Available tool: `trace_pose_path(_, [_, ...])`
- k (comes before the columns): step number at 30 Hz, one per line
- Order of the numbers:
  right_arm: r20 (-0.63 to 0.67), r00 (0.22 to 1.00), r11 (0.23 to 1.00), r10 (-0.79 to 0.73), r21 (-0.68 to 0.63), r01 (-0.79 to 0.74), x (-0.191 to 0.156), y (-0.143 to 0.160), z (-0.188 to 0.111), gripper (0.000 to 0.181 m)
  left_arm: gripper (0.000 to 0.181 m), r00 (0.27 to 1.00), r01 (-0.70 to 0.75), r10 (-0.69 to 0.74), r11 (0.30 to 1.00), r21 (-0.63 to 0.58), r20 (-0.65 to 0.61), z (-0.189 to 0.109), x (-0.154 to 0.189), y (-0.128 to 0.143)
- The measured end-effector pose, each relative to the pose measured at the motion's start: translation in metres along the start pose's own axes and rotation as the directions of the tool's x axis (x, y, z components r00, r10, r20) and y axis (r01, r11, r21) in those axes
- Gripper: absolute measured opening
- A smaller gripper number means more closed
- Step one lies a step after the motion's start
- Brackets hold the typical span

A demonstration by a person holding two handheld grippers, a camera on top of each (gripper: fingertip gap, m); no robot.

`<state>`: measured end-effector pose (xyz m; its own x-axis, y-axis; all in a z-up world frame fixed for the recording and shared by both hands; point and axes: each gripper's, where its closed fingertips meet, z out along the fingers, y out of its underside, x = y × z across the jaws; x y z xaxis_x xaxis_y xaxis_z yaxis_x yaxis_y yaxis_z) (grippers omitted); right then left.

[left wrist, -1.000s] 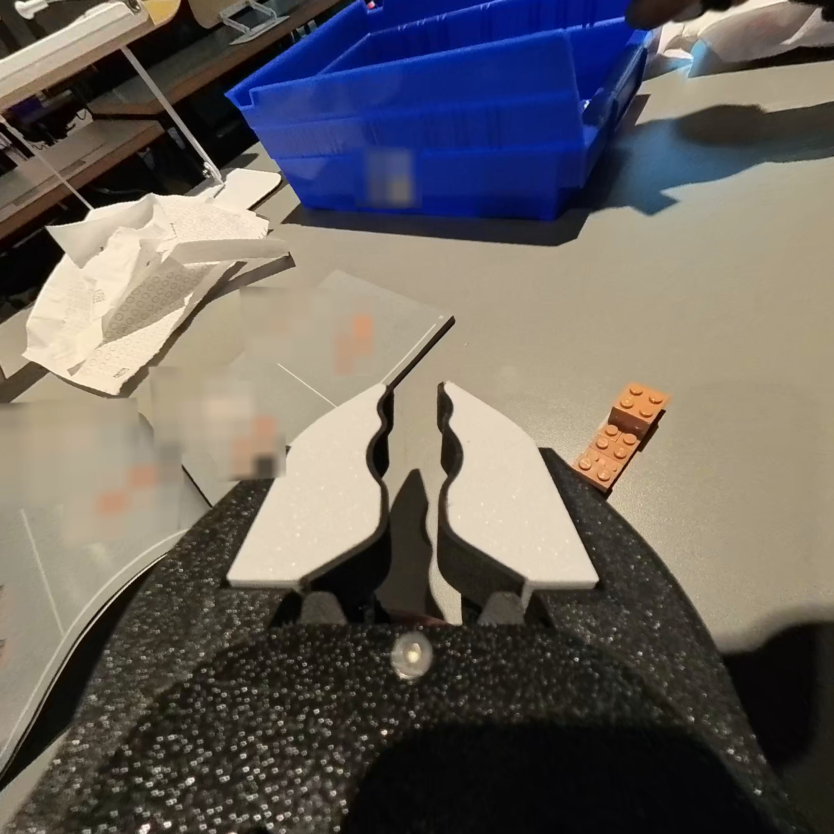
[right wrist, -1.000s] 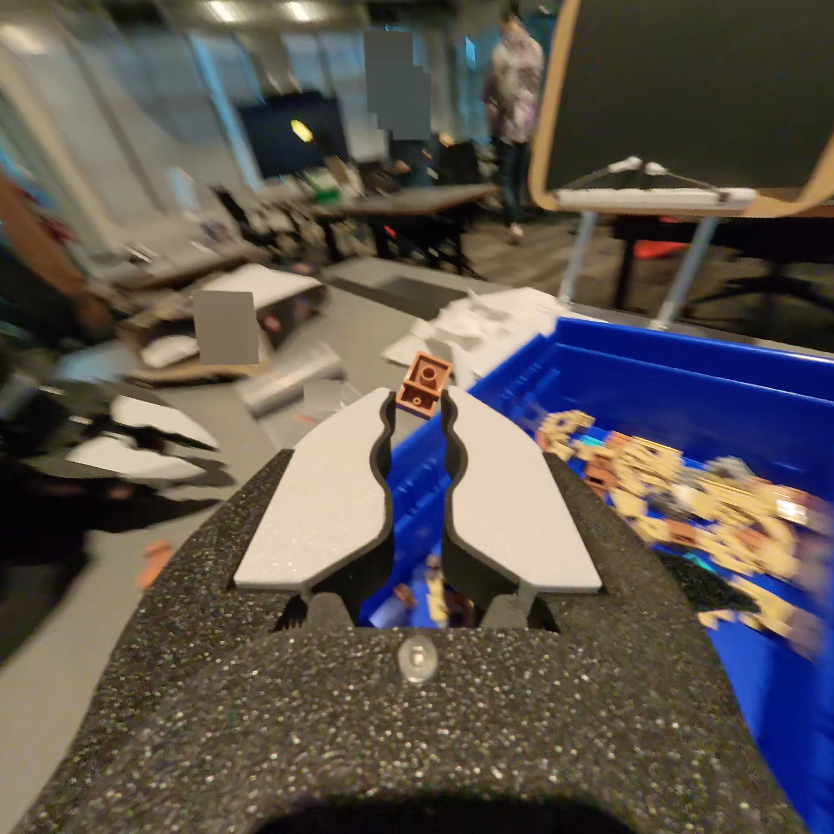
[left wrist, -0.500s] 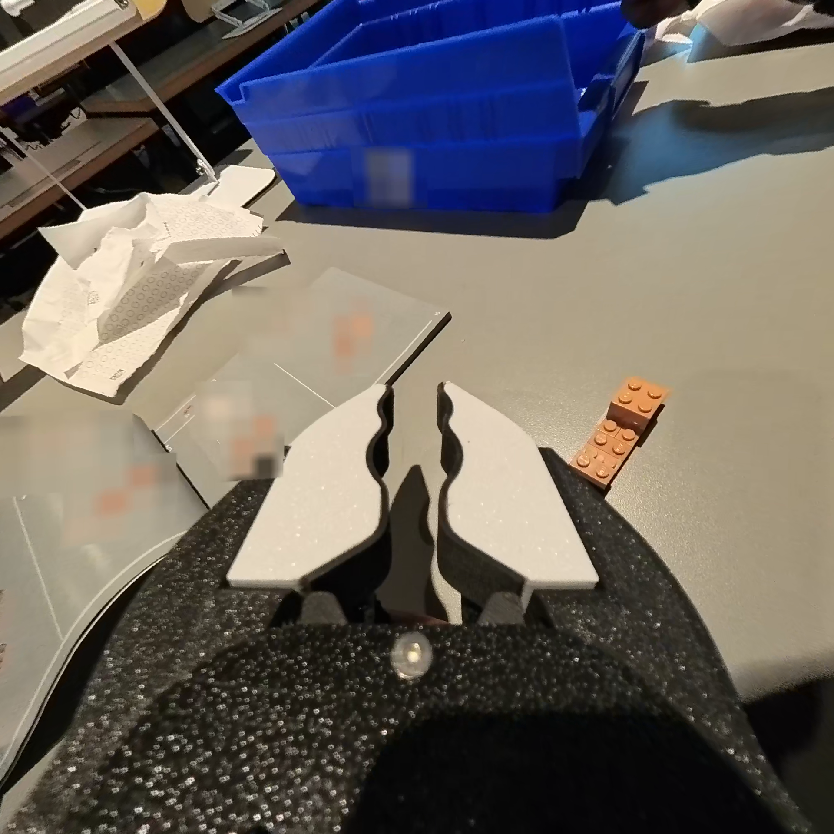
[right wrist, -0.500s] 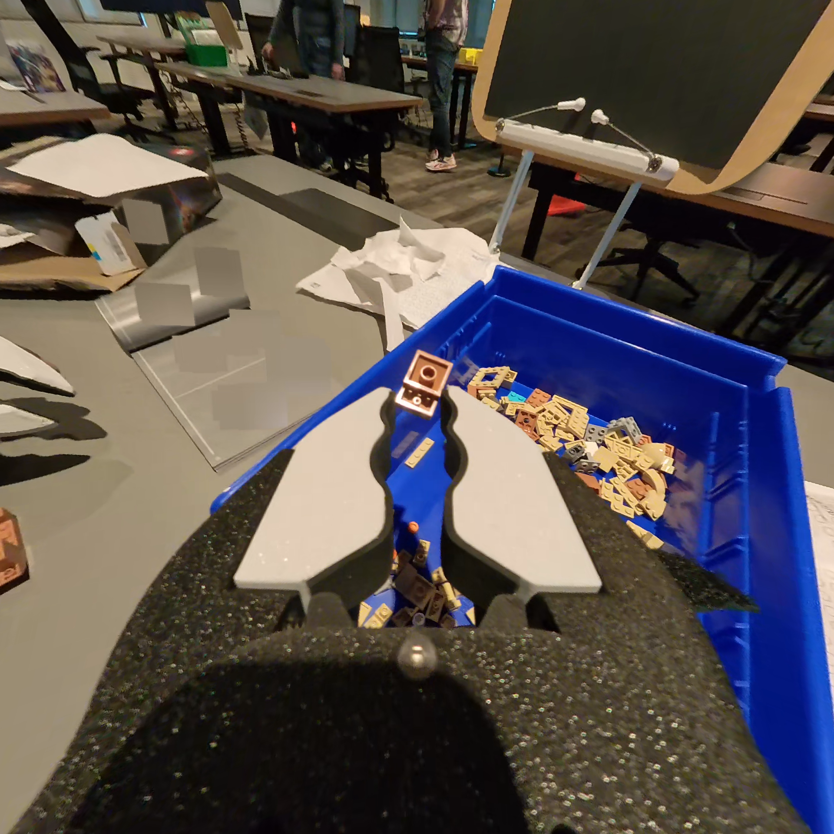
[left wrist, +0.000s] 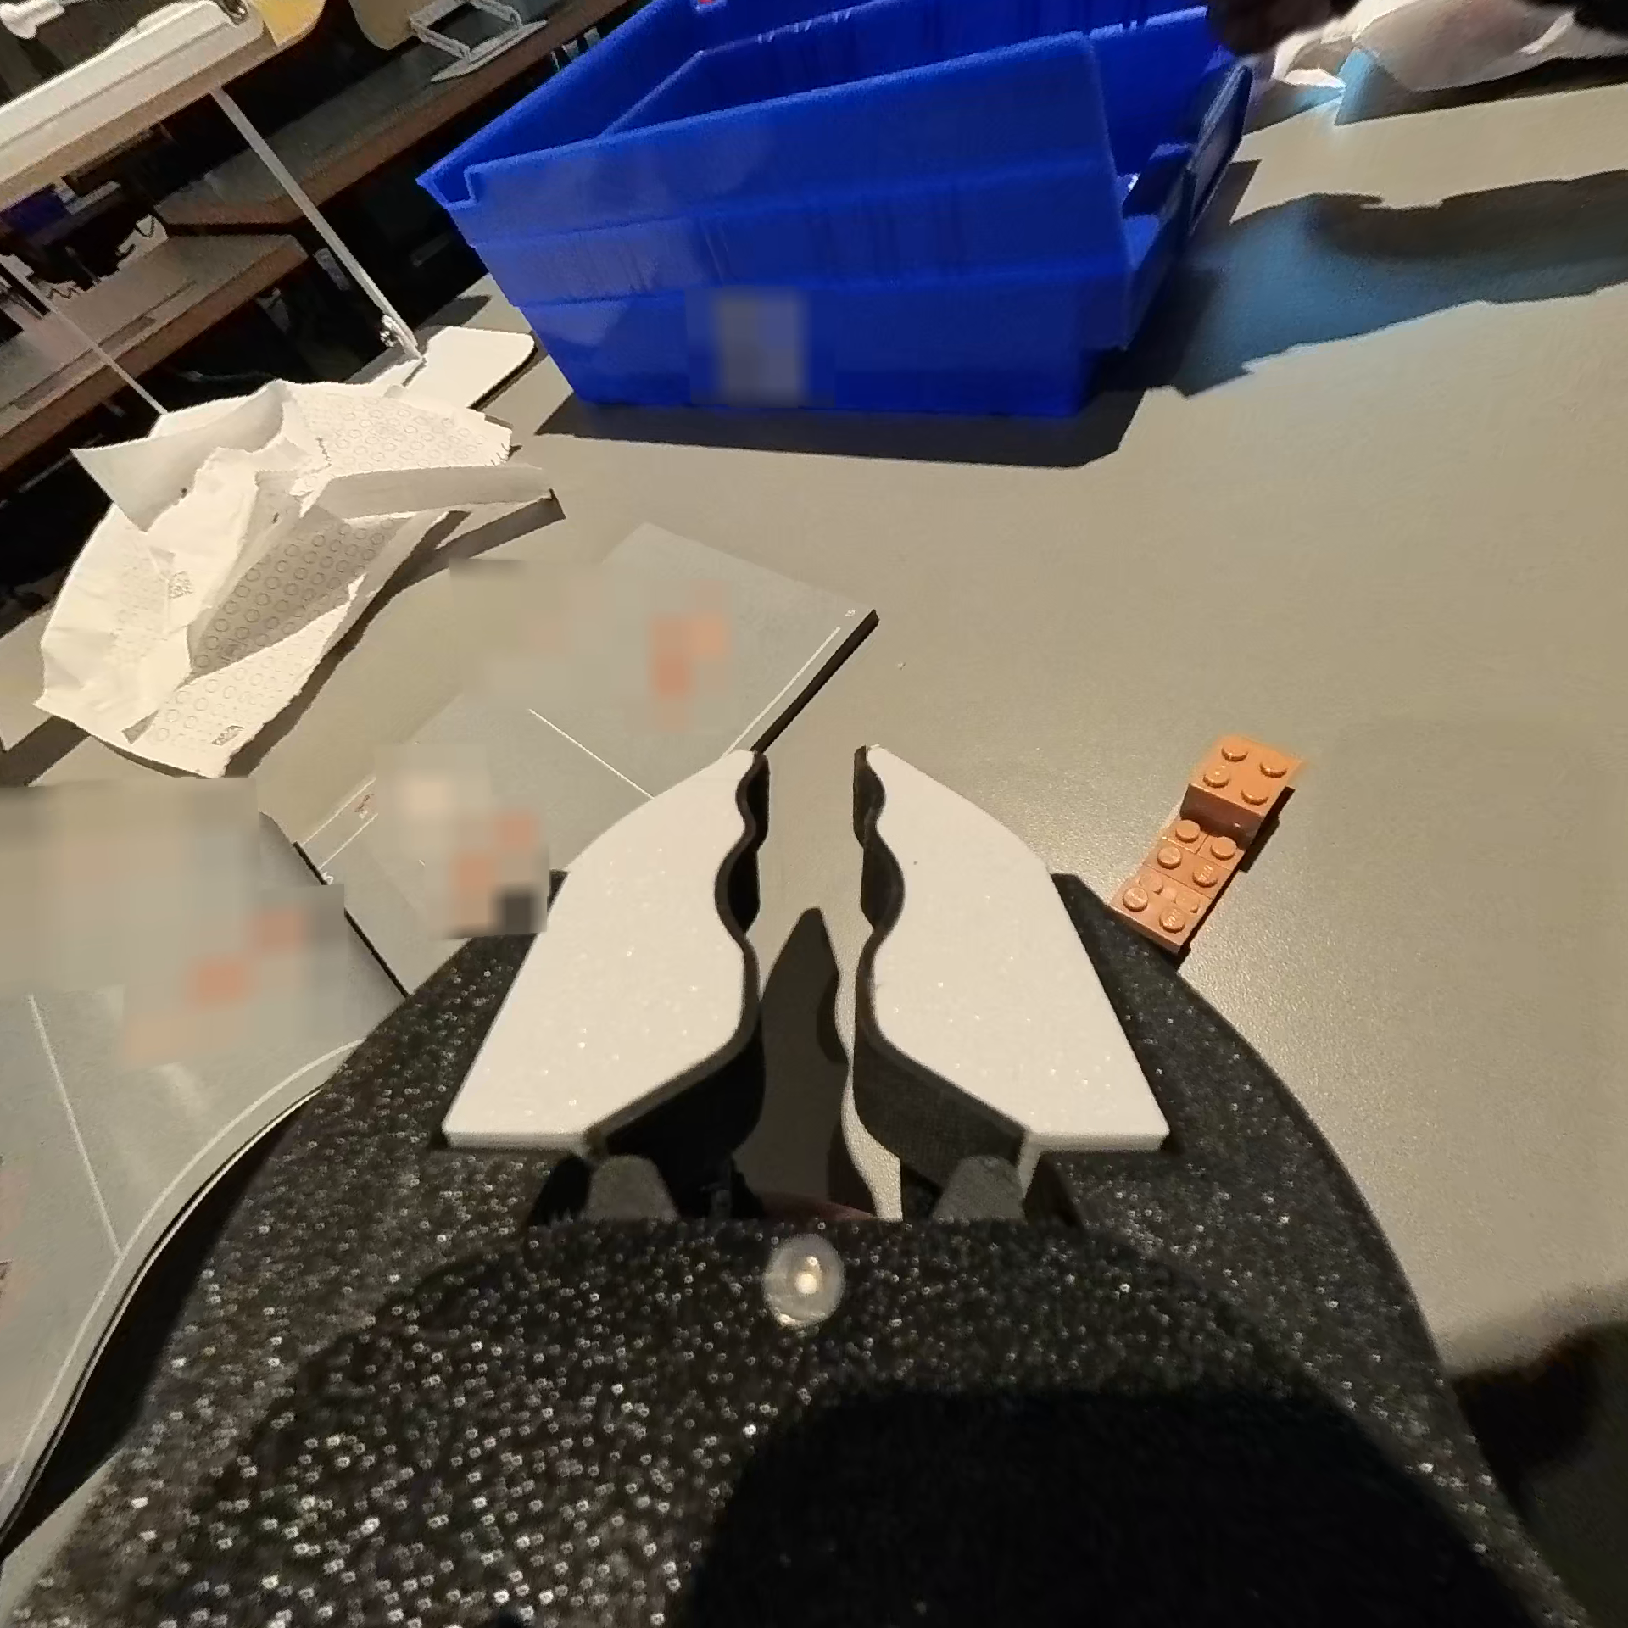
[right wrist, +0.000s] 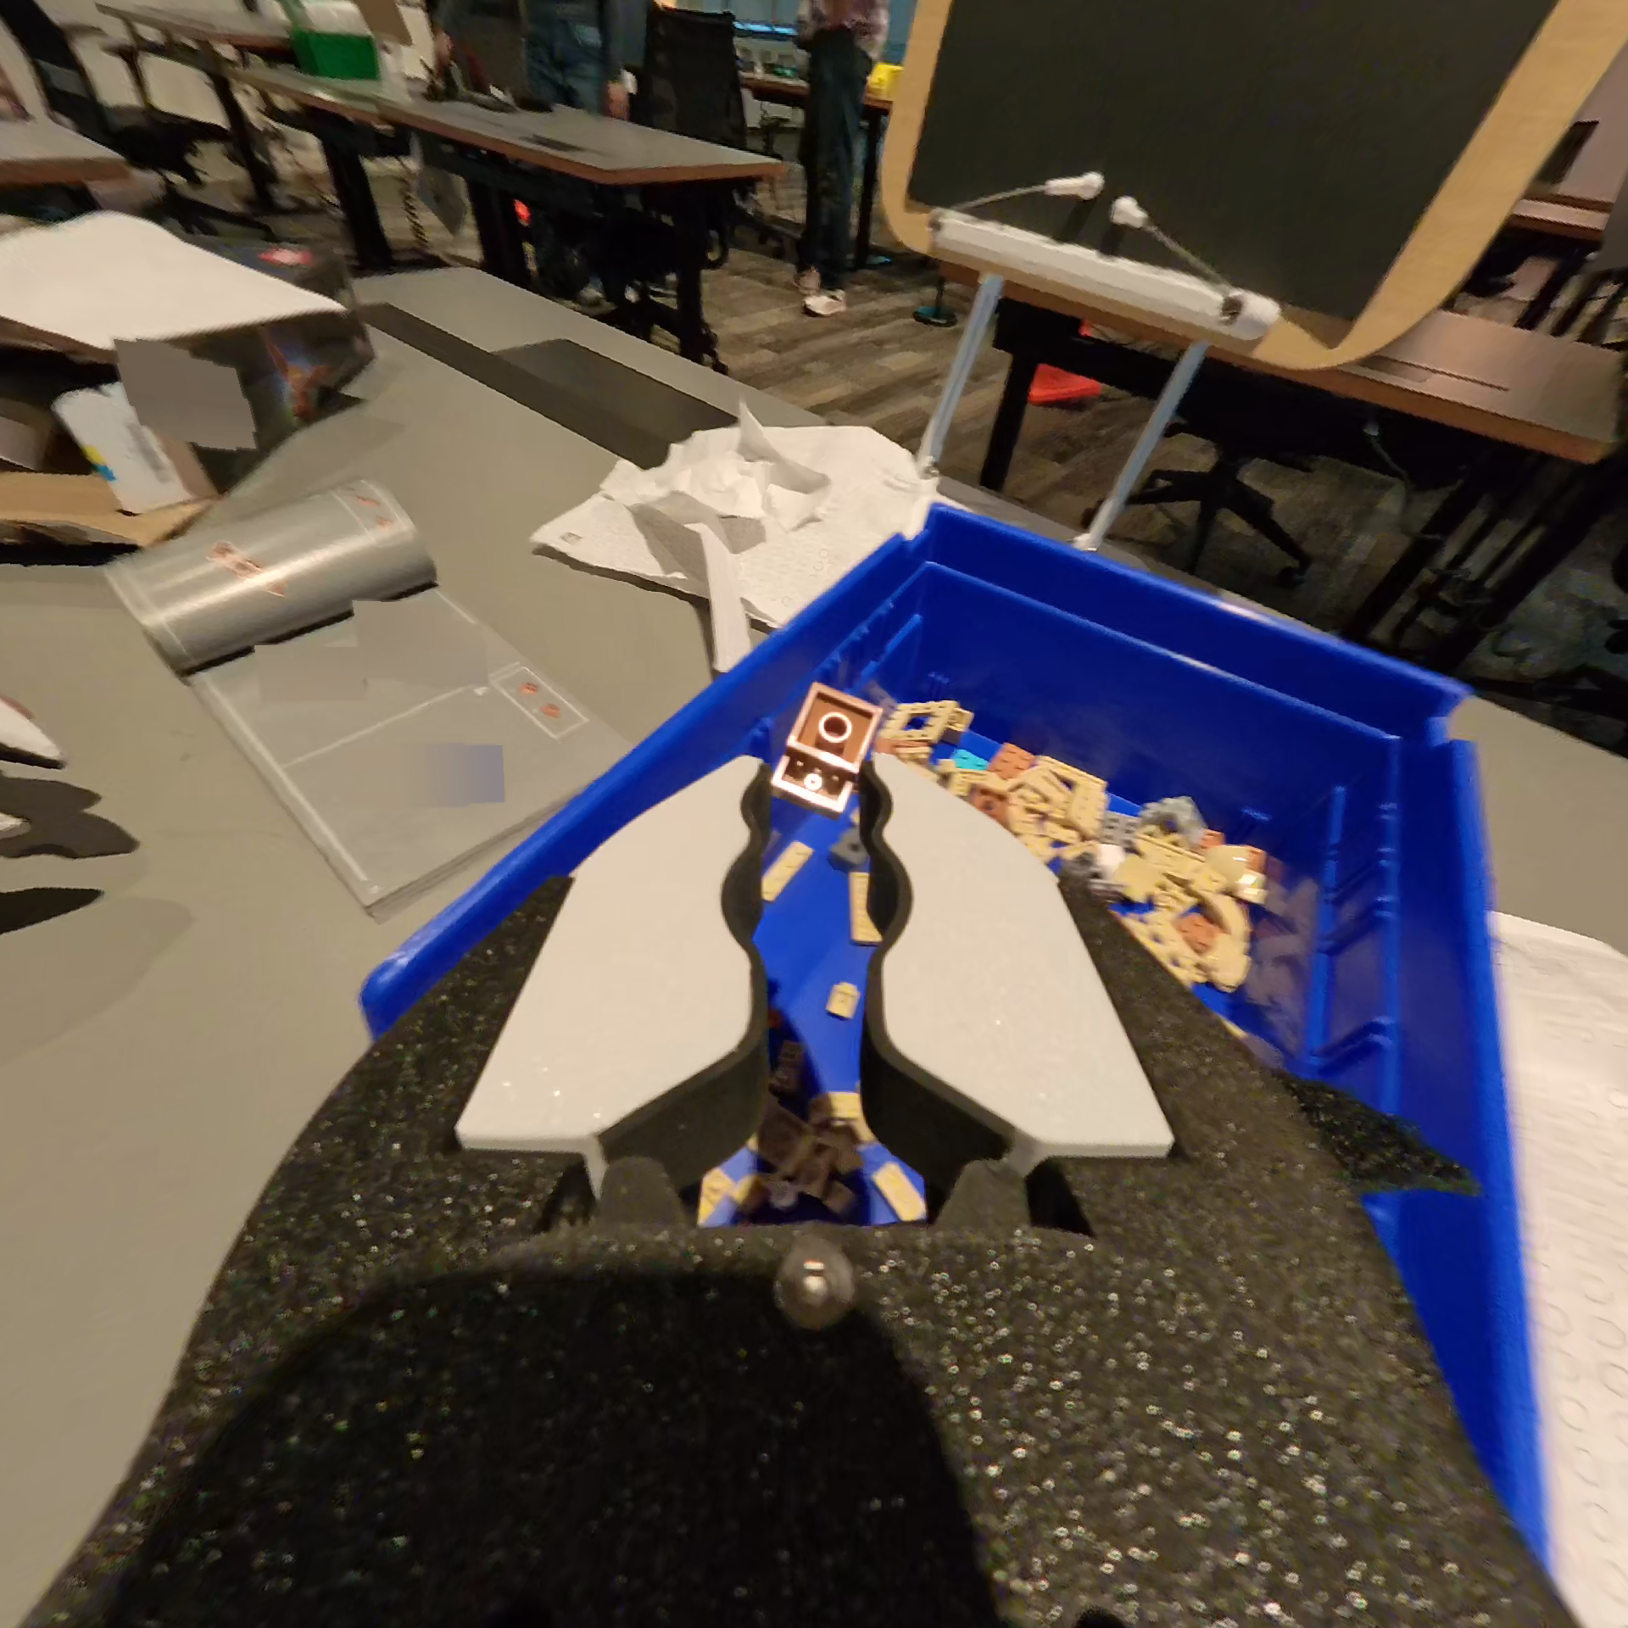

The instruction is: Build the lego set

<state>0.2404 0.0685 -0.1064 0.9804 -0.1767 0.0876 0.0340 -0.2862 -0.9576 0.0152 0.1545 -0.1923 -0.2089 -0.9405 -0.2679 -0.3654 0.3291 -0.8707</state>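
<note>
My right gripper [right wrist: 815, 775] pinches a small brown brick [right wrist: 824, 747] at the fingertips, underside facing the camera, held above the near-left part of the blue bin [right wrist: 1374, 793]; loose tan, brown and grey pieces [right wrist: 1136, 863] pile toward the bin's far right, a few more lie under my fingers; my left gripper [left wrist: 809, 766] holds nothing, fingers narrow with a slim gap, hovering over the grey table [left wrist: 1145, 564]; the orange-brown assembly [left wrist: 1207, 841] lies on the table just right of my left fingers, a flat studded plate with a 2x2 brick stacked on its far end, apart from the fingers; open instruction booklet [left wrist: 722, 652] sits left of the left fingertips; crumpled white paper [left wrist: 238, 564] far left; the bin's outer wall [left wrist: 881, 291] stands far ahead in the left wrist view.
</note>
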Motion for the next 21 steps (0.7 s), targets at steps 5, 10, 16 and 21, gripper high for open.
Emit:
trace_pose_path(5, [-0.049,0.999,0.995,-0.01,-0.1,0.005,0.021,-0.001,0.001,0.018,0.018,1.0,0.005,-0.005,1.0,-0.006,-0.006,0.001,0.0,0.001])
trace_pose_path(10, [-0.046,0.999,0.982,-0.025,-0.187,0.015,0.038,0.0,0.017,0.018,0.018,0.999,0.033,-0.034,0.999,-0.036,-0.031,0.004,0.0,0.004])
trace_pose_path(16, [-0.061,0.998,0.969,0.002,-0.245,-0.017,0.054,0.006,0.041,0.018,0.018,0.996,0.073,-0.075,0.997,-0.036,-0.043,0.012,-0.005,0.001])
trace_pose_path(21, [-0.021,1.0,0.936,0.017,-0.35,-0.023,0.05,0.038,0.061,0.018,0.018,0.997,0.043,-0.045,0.998,-0.04,-0.068,0.024,-0.002,-0.003])
